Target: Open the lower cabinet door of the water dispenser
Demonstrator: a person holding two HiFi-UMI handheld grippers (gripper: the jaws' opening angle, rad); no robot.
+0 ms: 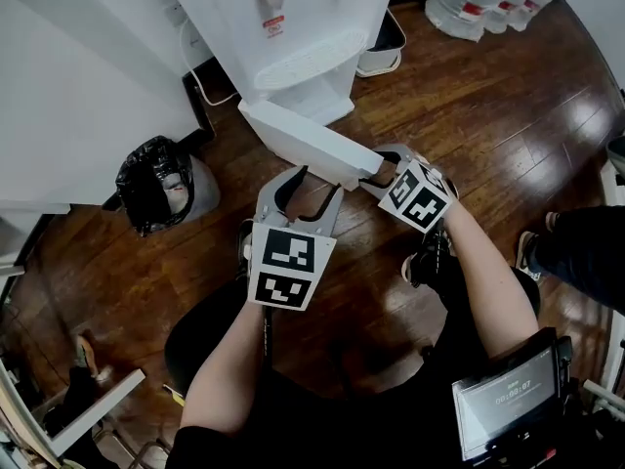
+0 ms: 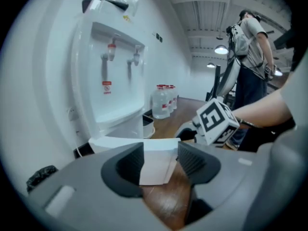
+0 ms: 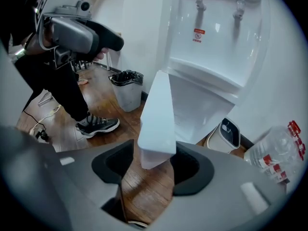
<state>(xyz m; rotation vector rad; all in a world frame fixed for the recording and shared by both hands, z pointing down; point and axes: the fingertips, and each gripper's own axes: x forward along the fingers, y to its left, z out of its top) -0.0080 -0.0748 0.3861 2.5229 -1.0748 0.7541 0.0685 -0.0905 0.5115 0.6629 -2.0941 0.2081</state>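
Observation:
The white water dispenser [image 1: 293, 27] stands at the top of the head view. Its lower cabinet door [image 1: 308, 145] is swung out over the wooden floor. My right gripper [image 1: 376, 172] sits at the door's free edge. In the right gripper view the door's edge [image 3: 159, 114] stands between the jaws of that gripper [image 3: 149, 165], which are shut on it. My left gripper [image 1: 308, 191] is just in front of the door, below its lower edge. Its jaws are open and nothing is between the pads [image 2: 161, 160]. The door [image 2: 134, 144] lies beyond them.
A bin with a black bag [image 1: 156, 184] stands left of the dispenser. A small white bin [image 1: 386, 42] and packed water bottles [image 1: 479, 3] are to its right. Another person's legs [image 1: 576, 247] are at the right edge, and a person [image 2: 250, 47] stands behind.

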